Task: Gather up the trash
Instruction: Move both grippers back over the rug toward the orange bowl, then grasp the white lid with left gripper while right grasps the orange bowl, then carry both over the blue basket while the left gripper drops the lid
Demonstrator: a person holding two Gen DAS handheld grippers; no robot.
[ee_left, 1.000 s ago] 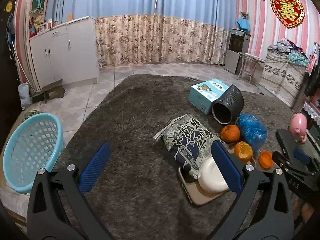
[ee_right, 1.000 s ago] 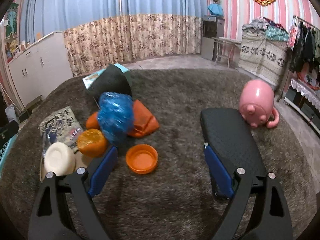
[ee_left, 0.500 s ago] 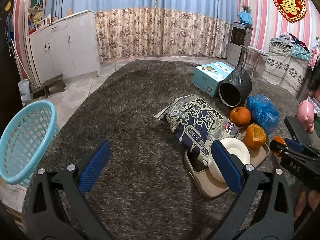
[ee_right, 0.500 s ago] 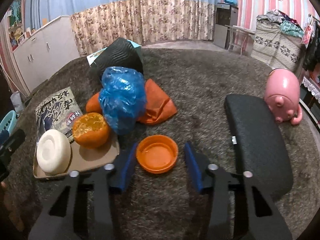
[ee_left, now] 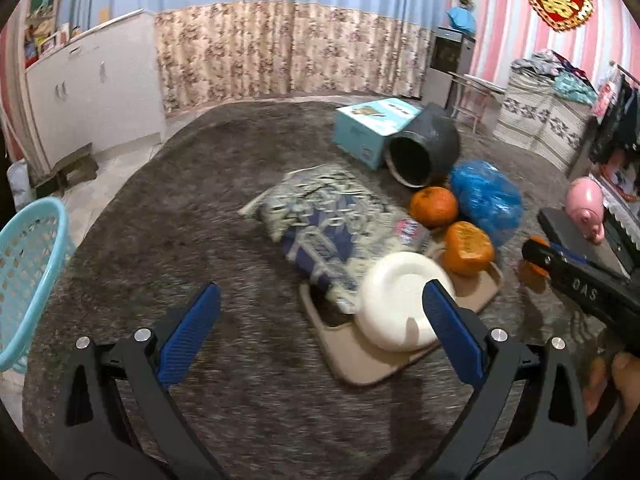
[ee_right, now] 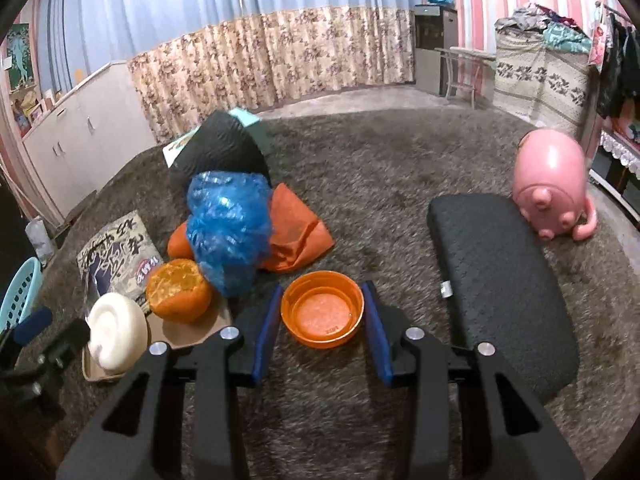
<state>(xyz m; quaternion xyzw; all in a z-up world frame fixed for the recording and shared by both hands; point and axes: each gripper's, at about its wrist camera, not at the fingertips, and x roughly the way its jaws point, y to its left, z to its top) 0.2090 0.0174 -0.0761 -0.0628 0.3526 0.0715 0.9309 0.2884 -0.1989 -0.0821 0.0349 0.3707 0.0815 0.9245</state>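
Observation:
An orange plastic lid (ee_right: 322, 314) lies on the grey carpeted table between the blue pads of my right gripper (ee_right: 322, 316), whose jaws have closed in to its rim on both sides. My left gripper (ee_left: 320, 328) is open and empty above the carpet, near a white round lid (ee_left: 400, 300) on a brown cardboard tray (ee_left: 360, 356). A peeled orange (ee_right: 178, 290), a whole orange (ee_left: 434, 206), a crumpled blue plastic bag (ee_right: 228, 224), an orange wrapper (ee_right: 298, 236) and a printed snack bag (ee_left: 328, 220) lie close together.
A light blue basket (ee_left: 28, 276) stands off the table's left edge. A black ribbed pot (ee_left: 420, 150) lies on its side against a teal box (ee_left: 372, 128). A black padded case (ee_right: 500, 284) and a pink piggy bank (ee_right: 554, 186) sit at the right.
My right gripper has moved forward and left around the orange lid and narrowed its jaws to its rim. My left gripper has moved right and nearer the cardboard tray, still open.

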